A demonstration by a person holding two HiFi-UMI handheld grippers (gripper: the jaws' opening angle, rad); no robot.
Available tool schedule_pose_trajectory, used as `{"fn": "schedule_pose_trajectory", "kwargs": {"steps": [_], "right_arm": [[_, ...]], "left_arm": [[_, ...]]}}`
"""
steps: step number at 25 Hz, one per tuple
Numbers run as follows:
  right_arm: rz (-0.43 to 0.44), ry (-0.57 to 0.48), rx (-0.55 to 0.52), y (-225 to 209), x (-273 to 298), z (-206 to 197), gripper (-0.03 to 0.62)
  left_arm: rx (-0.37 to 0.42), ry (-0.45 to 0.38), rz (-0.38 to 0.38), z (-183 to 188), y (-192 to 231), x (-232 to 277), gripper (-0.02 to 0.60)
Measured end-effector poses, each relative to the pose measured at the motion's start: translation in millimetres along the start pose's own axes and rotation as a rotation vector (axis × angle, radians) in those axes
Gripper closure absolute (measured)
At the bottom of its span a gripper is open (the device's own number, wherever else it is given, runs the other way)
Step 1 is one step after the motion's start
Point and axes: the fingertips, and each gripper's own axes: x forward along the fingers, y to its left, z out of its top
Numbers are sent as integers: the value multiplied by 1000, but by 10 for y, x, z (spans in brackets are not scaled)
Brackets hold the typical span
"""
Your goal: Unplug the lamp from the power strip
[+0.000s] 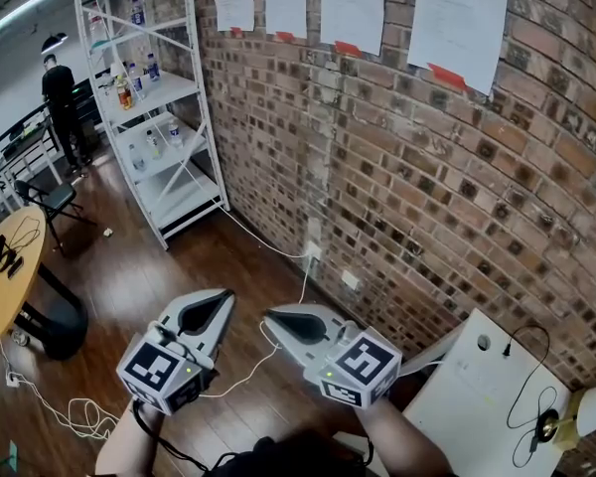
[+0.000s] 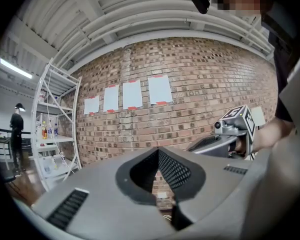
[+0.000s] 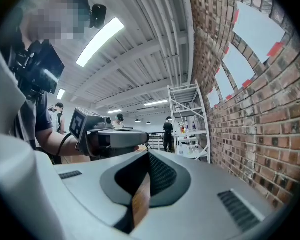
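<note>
You are holding both grippers level and side by side over the wooden floor [image 1: 228,266], pointing toward the brick wall [image 1: 427,187], a carrying pose rather than a grip. The left gripper [image 1: 222,301] and the right gripper [image 1: 273,318] are both riding with jaws pressed together on nothing. What is probably the lamp [image 1: 594,405] is sitting at the white table's [image 1: 467,396] right edge, its black cord [image 1: 546,423] trailing across the top. The power strip is showing in no view, so plugged or unplugged is staying unclear.
</note>
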Motion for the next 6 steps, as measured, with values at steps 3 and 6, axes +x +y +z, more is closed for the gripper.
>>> {"fn": "schedule_pose_trajectory", "kwargs": {"steps": [3,6], "right_arm": [[-1,21,-1,20,33,-33,591],[-12,37,-1,31,76,-45,591]], "left_arm": [[-4,2,2,-36,38,-38,565],[-10,2,-3,-59,90,-72,566]]}}
